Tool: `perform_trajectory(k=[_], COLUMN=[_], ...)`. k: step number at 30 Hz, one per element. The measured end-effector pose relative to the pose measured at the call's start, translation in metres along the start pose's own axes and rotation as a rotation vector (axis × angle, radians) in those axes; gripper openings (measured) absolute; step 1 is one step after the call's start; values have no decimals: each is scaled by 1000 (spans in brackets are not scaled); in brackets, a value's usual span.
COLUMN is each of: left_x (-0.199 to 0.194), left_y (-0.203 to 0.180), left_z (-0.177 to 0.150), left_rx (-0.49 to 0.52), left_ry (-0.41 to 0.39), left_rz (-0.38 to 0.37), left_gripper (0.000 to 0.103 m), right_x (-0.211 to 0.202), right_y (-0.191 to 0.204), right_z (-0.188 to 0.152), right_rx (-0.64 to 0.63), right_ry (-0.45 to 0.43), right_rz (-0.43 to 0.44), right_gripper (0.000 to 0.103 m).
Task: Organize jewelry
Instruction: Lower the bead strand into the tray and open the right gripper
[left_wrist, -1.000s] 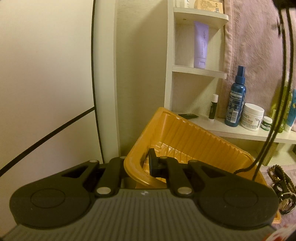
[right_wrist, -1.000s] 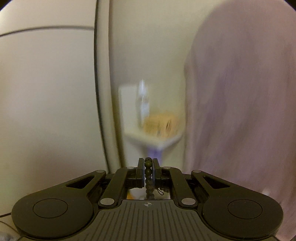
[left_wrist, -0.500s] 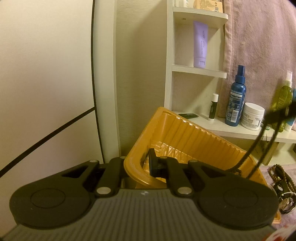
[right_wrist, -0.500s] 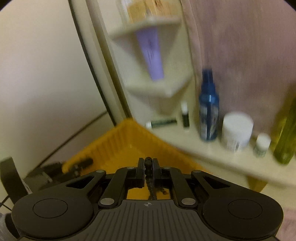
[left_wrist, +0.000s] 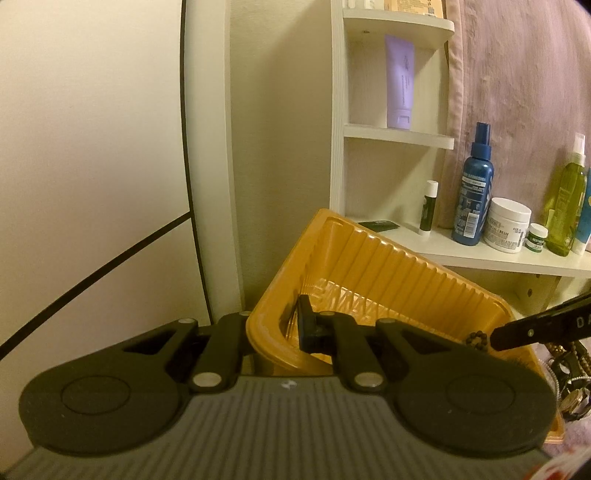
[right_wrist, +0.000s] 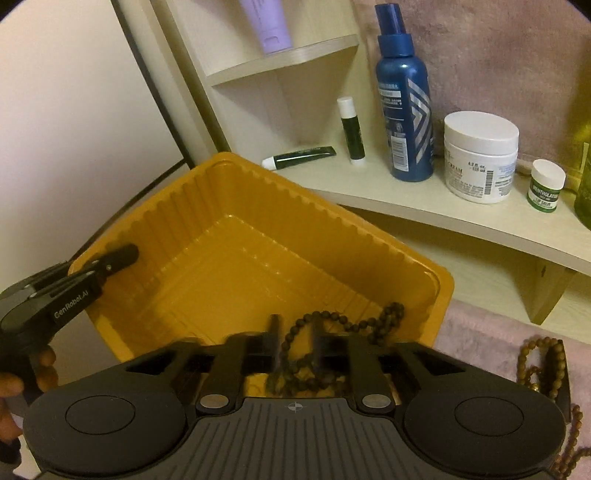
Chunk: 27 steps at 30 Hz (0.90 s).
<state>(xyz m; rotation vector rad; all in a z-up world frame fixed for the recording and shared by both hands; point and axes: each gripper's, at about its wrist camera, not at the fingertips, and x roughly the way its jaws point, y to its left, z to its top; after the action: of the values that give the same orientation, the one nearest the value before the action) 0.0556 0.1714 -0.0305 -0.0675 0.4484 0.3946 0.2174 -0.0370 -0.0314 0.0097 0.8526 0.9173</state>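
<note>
One dark beaded necklace (right_wrist: 332, 332) lies looped inside the yellow tray (right_wrist: 258, 206), small round beads on a strand. Right gripper (right_wrist: 294, 343) stands spread apart above it; left gripper (left_wrist: 275, 328) clamps the tray's rim.

Tray (right_wrist: 207, 236) floor open centre; beads (right_wrist: 325, 343) near wall, shelf (right_wrist: 424, 206) behind.
</note>
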Motion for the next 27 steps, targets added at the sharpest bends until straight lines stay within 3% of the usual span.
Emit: perform_trajectory(k=[1, 7, 13, 18, 27], left_x=[0, 2, 2, 1, 2], left_y=[0, 0, -1, -1, -2], left_z=[0, 1, 1, 1, 1], left_rx=[1, 4, 9, 16, 30], left_ry=[1, 4, 3, 1, 4], left_rz=[0, -1, -2, -1, 0], left_gripper=[10, 10, 10, 10, 10], right_x=[-3, -35, -74, -101, -128], right_y=[-1, -5, -13, -19, -37], right_z=[-1, 2, -17, -49, -101], right_rx=[6, 43, 97, 144, 182], right_ry=[-18, -116, -182, -189, -148], right_rz=[3, 20, 13, -24, -167], right_gripper=[51, 52, 53, 53, 53])
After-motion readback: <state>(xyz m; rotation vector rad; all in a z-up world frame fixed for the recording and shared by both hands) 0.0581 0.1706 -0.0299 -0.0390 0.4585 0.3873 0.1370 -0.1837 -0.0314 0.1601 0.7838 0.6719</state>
